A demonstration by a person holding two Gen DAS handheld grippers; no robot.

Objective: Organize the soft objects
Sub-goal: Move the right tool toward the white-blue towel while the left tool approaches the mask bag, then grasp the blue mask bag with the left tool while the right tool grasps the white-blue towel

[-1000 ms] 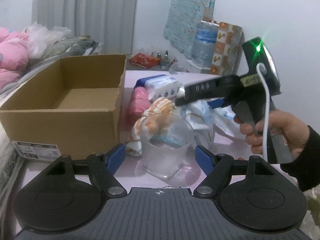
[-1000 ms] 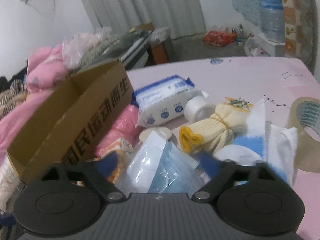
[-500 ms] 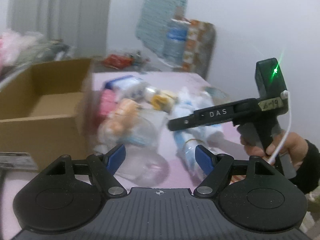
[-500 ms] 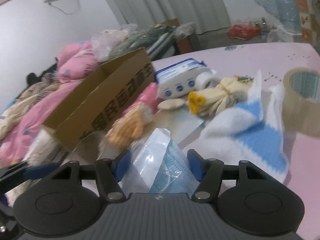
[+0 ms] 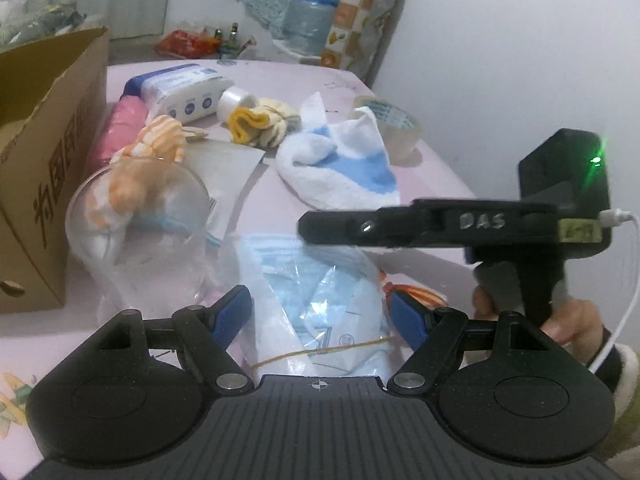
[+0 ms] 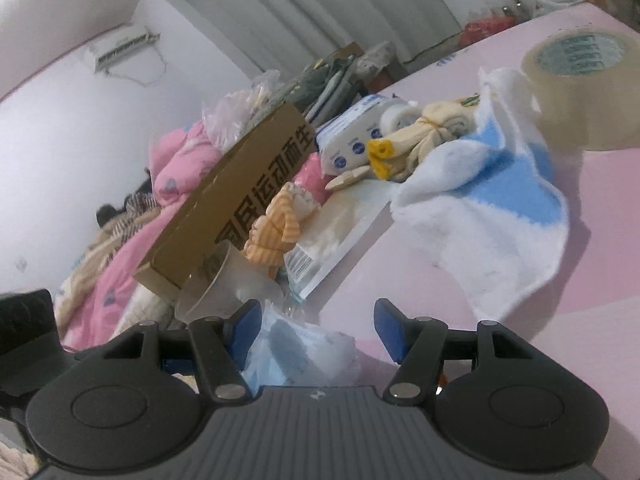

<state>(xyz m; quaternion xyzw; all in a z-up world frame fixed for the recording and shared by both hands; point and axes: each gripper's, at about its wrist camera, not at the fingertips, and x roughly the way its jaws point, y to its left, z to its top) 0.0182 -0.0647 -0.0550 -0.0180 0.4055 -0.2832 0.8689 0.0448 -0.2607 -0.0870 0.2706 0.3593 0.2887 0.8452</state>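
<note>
We note the mask packet (image 5: 320, 304) lying on the pink table (image 5: 432, 184) between the left gripper's (image 5: 322, 314) wide, untouching jaws — right gripper (image 6: 318, 330) parted, grip unclear.

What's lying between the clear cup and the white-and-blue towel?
A flat clear plastic packet lies on the pink table between the cup and towel; left wrist view.
</note>
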